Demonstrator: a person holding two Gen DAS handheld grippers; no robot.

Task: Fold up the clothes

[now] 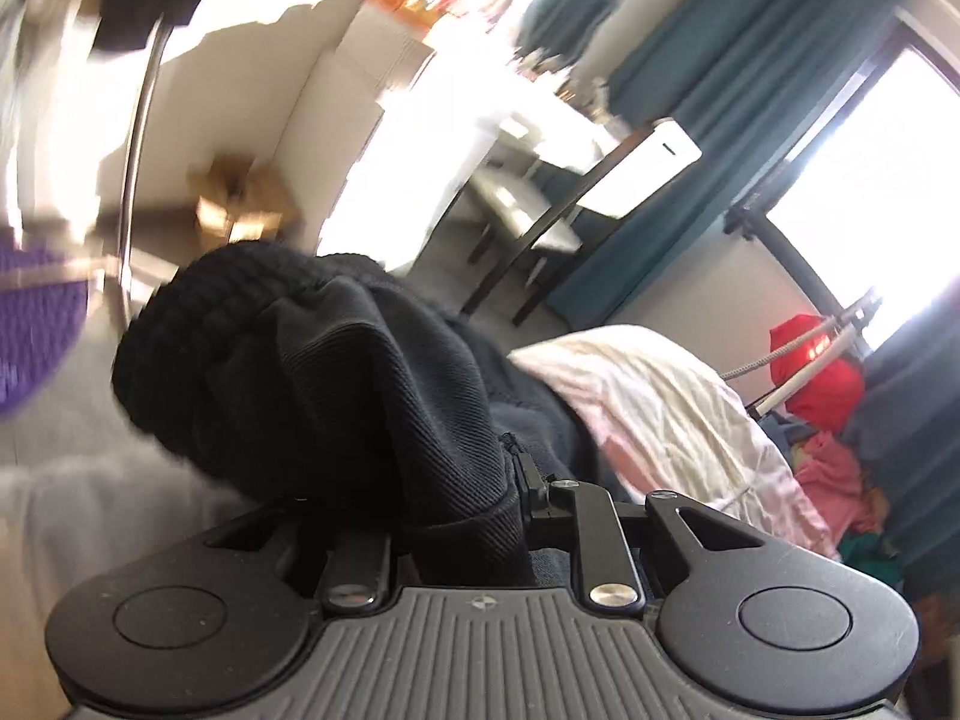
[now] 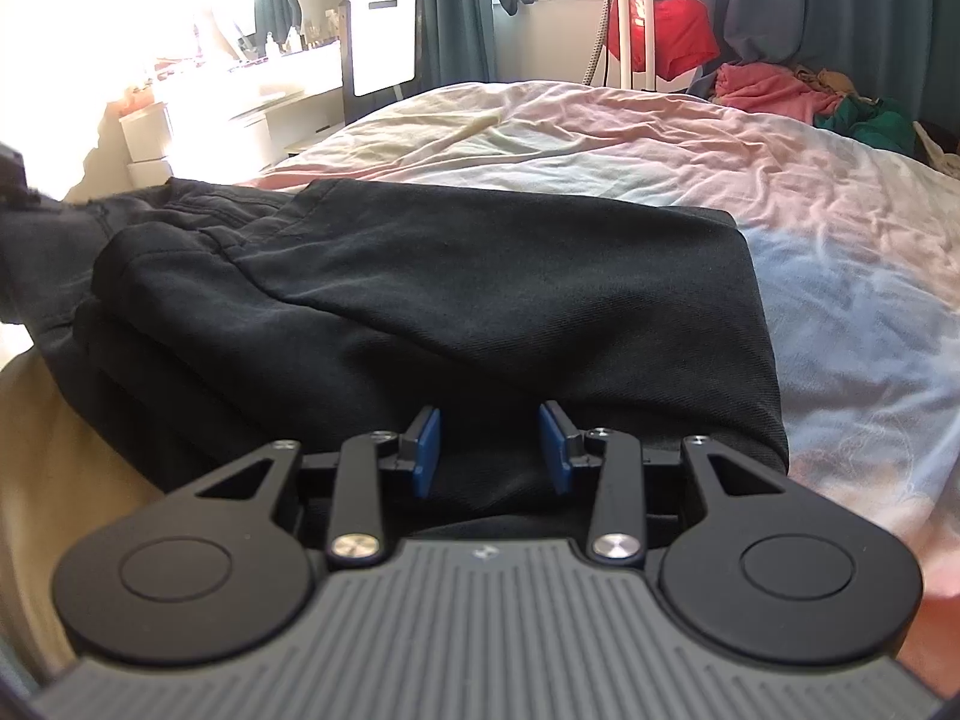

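Black sweatpants (image 2: pixel 420 276) look partly folded on the wrinkly pastel bedsheet (image 2: pixel 780 192), not finished. On the left, the left gripper (image 1: pixel 456 480) is pinched on a thick ribbed waistband bunch, lifted. On the right, the right gripper (image 2: pixel 489 450) sits half-open, blue pads (image 2: pixel 427 450) straddling soft twill, not squeezing.

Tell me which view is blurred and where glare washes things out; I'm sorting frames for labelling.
Left wrist view: the background is smeared by motion, the window is blown out, and the black garment bunched in the left gripper stays fairly sharp. Right wrist view: steady and sharp on the garment and bed sheet, with glare whiting out the upper left around the desk; fisheye bends both.
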